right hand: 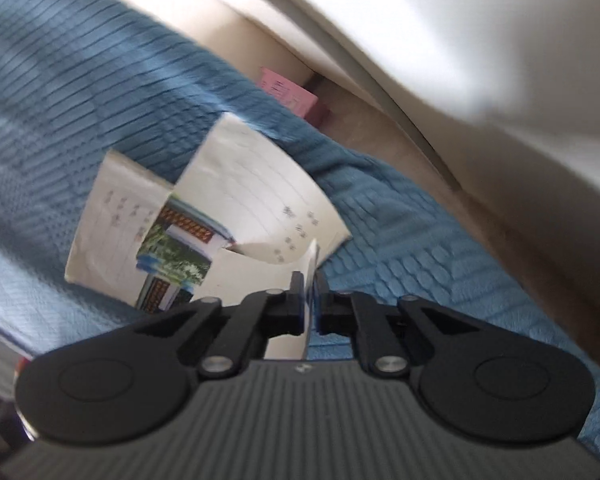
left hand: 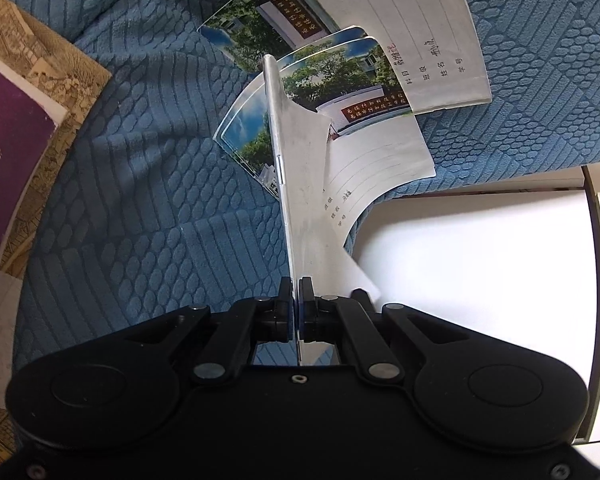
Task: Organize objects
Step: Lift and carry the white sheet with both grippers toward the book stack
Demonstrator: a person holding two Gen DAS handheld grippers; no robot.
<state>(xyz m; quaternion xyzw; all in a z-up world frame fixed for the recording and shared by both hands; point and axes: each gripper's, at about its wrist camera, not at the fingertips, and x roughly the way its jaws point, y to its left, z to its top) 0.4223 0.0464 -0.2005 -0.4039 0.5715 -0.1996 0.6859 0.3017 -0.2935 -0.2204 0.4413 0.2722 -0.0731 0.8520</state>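
Observation:
My left gripper (left hand: 295,282) is shut on a thin white notebook (left hand: 300,184), held edge-on above the blue textured cloth (left hand: 140,200). Beneath it lie a notebook with a photo cover (left hand: 340,92) and, further off, another like it (left hand: 380,16). In the blurred right wrist view, my right gripper (right hand: 310,280) is shut on the edge of a white notebook (right hand: 256,276). Beyond it two photo-cover notebooks overlap on the cloth, one (right hand: 112,216) to the left and one (right hand: 260,196) to the right.
A purple book (left hand: 8,132) on an ornate beige book (left hand: 48,60) lies at the left. A white surface (left hand: 480,260) borders the cloth at the right. A pink box (right hand: 288,94) sits past the cloth's far edge, near a white wall (right hand: 480,40).

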